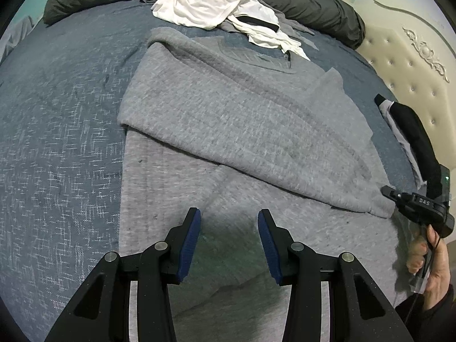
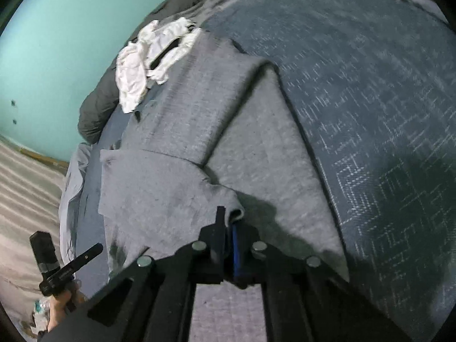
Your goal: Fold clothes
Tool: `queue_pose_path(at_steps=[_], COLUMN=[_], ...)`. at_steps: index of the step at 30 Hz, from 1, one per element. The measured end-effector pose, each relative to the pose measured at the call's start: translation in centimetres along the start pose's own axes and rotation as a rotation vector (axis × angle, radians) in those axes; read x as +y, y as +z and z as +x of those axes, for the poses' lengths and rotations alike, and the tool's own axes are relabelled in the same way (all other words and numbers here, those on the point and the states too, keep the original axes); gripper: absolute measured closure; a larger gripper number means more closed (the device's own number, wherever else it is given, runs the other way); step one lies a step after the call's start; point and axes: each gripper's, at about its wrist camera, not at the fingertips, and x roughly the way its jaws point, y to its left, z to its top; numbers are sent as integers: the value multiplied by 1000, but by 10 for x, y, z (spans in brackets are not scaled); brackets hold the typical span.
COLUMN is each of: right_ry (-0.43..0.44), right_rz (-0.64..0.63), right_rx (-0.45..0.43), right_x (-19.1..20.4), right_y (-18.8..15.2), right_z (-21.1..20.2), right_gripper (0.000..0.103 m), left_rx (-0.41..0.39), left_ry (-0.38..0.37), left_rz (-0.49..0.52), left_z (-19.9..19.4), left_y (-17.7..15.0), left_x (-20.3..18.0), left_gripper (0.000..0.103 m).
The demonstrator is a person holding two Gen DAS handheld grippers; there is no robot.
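A grey sweater [image 1: 228, 108] lies spread on the bed, its upper part folded across its lower part. My left gripper [image 1: 229, 213] hovers open just above the sweater's lower part, with nothing between its blue pads. In the right wrist view the sweater [image 2: 176, 114] stretches away from me. My right gripper [image 2: 226, 216] is shut there, pinching the corner of a folded flap. From the left wrist view the right gripper [image 1: 389, 192] sits at the sweater's right edge, held by a hand [image 1: 433, 256].
A blue patterned bedcover [image 1: 57, 142] surrounds the sweater. A crumpled white garment [image 1: 205, 0] lies beyond the collar, against a dark rolled duvet [image 1: 313, 2]. A tufted cream headboard [image 1: 413, 65] bounds the right side. A teal wall [image 2: 57, 42] stands behind the bed.
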Motion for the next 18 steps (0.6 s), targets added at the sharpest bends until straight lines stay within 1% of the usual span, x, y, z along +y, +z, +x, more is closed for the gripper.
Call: queue_pose_path(at_steps=[3,8,9,11,13,14,16,18], right_ry=[33,111,103,53,11,18,28,22], right_rz=[-23,17,28,41,70,100,113,84], right_rx=[-9,5,3,-4,16,32,40,28], right_x=[8,9,6,-1,-13,-20,-25,-18], right_y=[-2,-16,-18,-20,-23,-26,-31,-32], right_z=[-18,-47,-48,-44,-31,-27,-27,-34], right_gripper=[100,100,100,100,100,100,100,100], left_rx=[-8,-25,-27,-24,-21,-20,-18,-14], left_ry=[10,42,50,69,90,101,121,144], left_rz=[3,0,0,-4,-8,-11,-12,-11], left_z=[-6,-18,-19,-20,-21,-21,-21,-18], left_y=[1,6,7,9,11,12,15,20], left_x=[5,22,26,33,41,45,52,58], left_gripper=[57,57,57,58,58,57,57,57])
